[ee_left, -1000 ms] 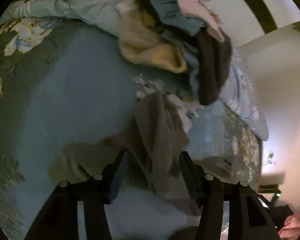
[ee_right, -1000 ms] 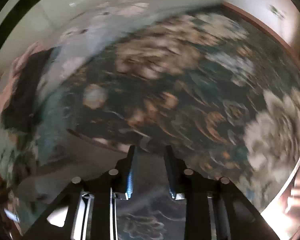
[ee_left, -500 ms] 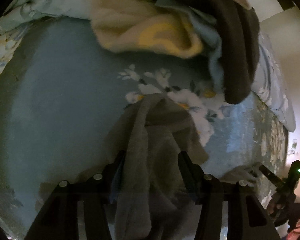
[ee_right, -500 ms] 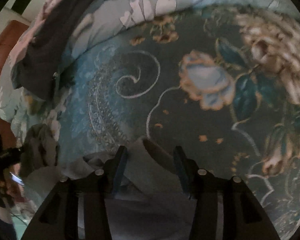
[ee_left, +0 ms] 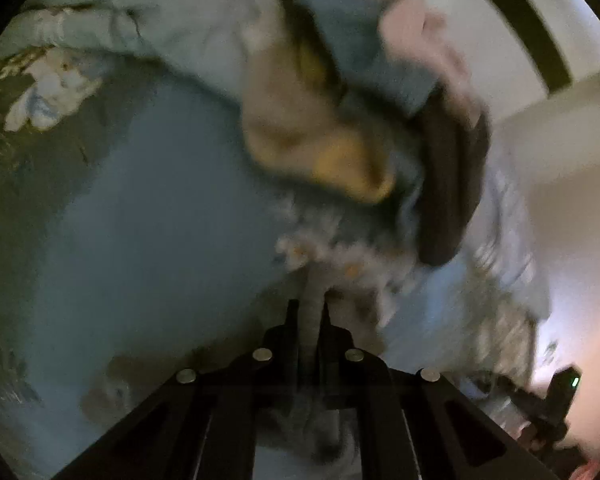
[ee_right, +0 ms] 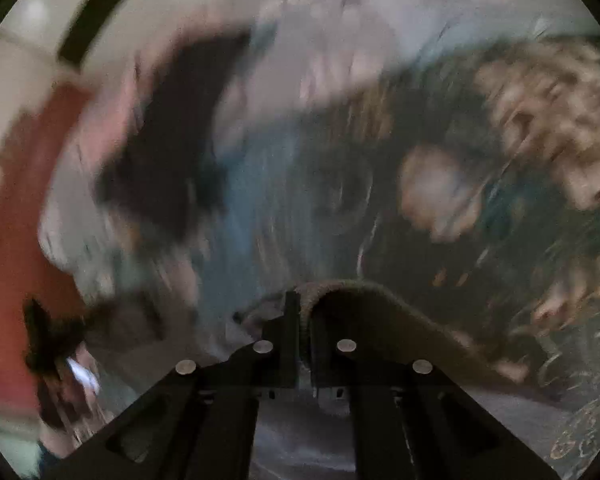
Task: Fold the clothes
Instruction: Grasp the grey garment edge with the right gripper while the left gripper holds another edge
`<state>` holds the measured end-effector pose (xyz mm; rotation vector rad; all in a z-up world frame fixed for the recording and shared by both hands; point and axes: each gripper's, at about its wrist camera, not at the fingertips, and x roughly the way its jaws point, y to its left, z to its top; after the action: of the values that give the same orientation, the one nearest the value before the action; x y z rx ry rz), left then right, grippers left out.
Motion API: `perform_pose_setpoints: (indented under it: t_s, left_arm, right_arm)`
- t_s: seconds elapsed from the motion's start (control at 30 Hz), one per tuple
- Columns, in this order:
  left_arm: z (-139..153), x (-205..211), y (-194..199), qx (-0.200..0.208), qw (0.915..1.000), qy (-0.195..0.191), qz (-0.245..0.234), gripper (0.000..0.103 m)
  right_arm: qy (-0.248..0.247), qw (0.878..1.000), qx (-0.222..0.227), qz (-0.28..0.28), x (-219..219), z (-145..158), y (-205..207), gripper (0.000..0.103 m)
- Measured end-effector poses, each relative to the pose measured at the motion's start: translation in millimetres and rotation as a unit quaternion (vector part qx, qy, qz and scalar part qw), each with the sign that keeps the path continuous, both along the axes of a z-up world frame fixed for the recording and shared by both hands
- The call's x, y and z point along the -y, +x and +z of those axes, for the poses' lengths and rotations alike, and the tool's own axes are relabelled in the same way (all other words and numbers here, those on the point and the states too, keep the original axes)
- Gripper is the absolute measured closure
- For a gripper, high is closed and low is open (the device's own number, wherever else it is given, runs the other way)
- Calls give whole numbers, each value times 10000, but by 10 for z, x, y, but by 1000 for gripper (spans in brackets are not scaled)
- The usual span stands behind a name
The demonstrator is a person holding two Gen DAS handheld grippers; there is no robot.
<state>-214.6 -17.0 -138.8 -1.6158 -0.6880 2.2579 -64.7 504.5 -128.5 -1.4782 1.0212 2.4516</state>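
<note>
In the left wrist view, bare blue bedspread (ee_left: 160, 208) is lying open across the centre left of the frame, leaving passing room there; a heap of clothes (ee_left: 360, 120) is blocking the upper centre and upper right, a dark garment (ee_left: 448, 184) hanging down its right side; a crumpled quilt (ee_left: 120, 28) is filling the upper left; in the right wrist view, flowered bedspread (ee_right: 480, 200) is spreading free across the right half, though blurred; a dark garment (ee_right: 168, 148) is sitting in the way at centre left.
</note>
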Motion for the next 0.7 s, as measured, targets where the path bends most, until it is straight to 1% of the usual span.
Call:
perform_pose_setpoints:
  t_s: [0.07, 0.1, 0.13, 0.17, 0.2, 0.27, 0.3, 0.37, 0.47, 0.57, 0.63, 0.7]
  left_arm:
    - [187, -65, -43, -209, 9995, 210, -63, 96]
    - [275, -119, -68, -303, 9990, 296, -136, 93]
    - [333, -183, -97, -339, 9983, 420, -218, 92]
    - [350, -262, -131, -295, 9973, 596, -314, 86]
    - [356, -333, -161, -274, 9962, 734, -383, 74]
    - [342, -442, -202, -297, 9951, 839, -435, 63]
    - [312, -464, -214, -277, 9957, 773, -428, 61]
    - [184, -485, -255, -129, 9970, 642, -405, 60]
    - [-128, -461, -312, 287, 9987, 233, -347, 59]
    - [-515, -414, -337, 801, 9961, -219, -289, 58]
    - [-764, -388, -301, 1148, 9926, -274, -274, 56]
    - [-993, -378, -230, 1524, 9879, -34, -296, 53]
  right_arm:
    - [155, 9970, -465, -601, -282, 320, 138, 100]
    - [304, 9927, -657, -962, -450, 461, 229, 100]
    - [427, 9888, -705, -1247, -600, 538, 297, 100]
    - [550, 9838, -751, -1530, -749, 616, 365, 100]
    - [673, 9782, -780, -1803, -892, 684, 429, 100]
    - [895, 9682, -573, -2266, -1138, 668, 538, 100]
    - [869, 9647, -501, -2436, -1231, 629, 594, 100]
    - [760, 9561, -273, -2816, -1448, 505, 707, 100]
    - [690, 9507, 54, -3023, -1581, 306, 808, 100]
    - [524, 9485, 232, -3116, -1616, 124, 928, 99]
    - [469, 9498, 313, -3077, -1604, 32, 951, 99]
    - [440, 9514, 385, -3023, -1583, -14, 983, 99]
